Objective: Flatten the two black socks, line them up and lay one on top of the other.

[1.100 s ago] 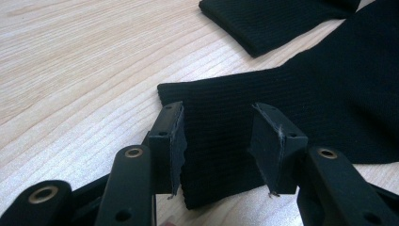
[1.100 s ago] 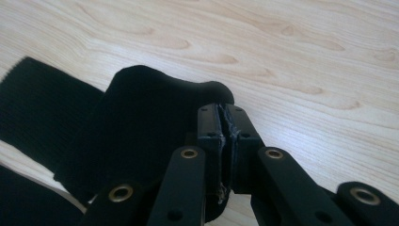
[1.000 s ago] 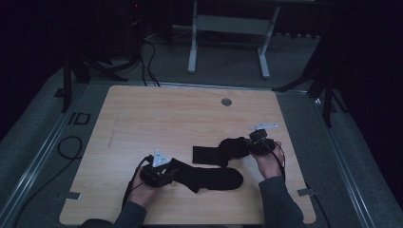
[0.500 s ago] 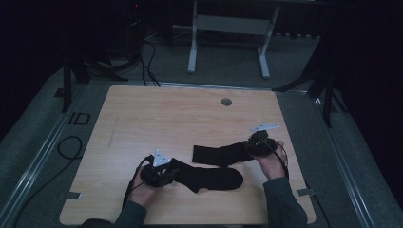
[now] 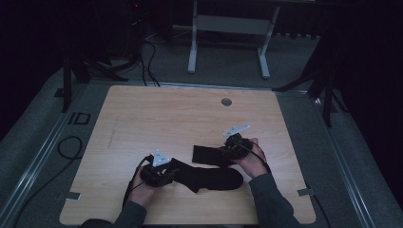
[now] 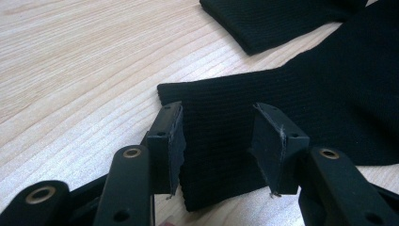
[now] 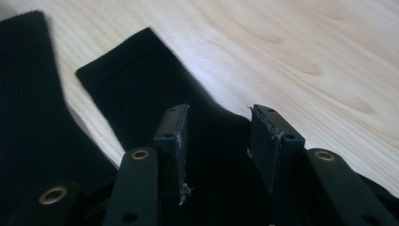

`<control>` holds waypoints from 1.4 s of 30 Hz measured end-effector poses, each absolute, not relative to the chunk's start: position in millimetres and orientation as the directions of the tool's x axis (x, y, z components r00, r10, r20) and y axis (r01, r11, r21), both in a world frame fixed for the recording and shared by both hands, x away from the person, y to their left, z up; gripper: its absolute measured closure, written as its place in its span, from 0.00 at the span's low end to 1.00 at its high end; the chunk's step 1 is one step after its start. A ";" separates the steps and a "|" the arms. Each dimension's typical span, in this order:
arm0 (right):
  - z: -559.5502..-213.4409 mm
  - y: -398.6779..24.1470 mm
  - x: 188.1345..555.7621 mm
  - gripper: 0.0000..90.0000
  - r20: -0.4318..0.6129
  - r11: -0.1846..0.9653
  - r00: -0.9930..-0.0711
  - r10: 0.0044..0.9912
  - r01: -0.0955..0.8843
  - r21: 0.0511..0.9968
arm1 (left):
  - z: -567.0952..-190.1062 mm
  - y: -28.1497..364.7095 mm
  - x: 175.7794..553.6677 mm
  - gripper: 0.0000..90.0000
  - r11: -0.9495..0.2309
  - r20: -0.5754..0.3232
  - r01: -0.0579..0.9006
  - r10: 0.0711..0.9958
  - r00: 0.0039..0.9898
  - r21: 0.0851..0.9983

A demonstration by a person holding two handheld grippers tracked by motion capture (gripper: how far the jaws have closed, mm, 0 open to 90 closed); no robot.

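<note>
Between the pads of the left hand-held gripper (image 6: 219, 146) lies the ribbed cuff end of a black sock (image 6: 301, 103), flat on the wooden surface (image 6: 80, 66); the jaws stand apart on either side of the cloth and do not press it. The right hand-held gripper (image 7: 216, 146) has just been opening its jaws, and they now stand spread over a second black sock (image 7: 155, 89), whose cuff lies ahead of it, with nothing pinched. From above, the two socks lie partly overlapped between the left hand-held gripper (image 5: 159, 173) and the right hand-held gripper (image 5: 233, 147). The knit looks soft, light and limp, likely to sag and fold when lifted, so a firm pinch at the cuff edge seems the best hold. Far beyond both grippers a small round grommet (image 5: 226, 101) sits in the surface, well apart, and nothing appears to stand in the way.
</note>
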State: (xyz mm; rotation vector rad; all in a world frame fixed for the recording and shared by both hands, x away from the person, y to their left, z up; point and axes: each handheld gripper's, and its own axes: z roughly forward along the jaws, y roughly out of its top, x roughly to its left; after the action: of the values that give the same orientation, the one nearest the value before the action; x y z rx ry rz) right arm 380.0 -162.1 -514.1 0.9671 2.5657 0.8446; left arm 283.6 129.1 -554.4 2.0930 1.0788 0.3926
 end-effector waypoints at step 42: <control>-494.4 -110.7 371.3 0.93 0.189 0.390 -0.689 0.700 0.590 0.707 | -556.3 125.9 281.7 0.59 -0.371 -0.074 0.583 0.797 0.599 0.723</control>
State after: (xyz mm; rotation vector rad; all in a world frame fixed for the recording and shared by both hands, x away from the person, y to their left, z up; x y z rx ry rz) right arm 371.3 -110.7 -494.4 1.1684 2.4996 1.1821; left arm 281.7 125.9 -556.3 2.0937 1.0877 0.3746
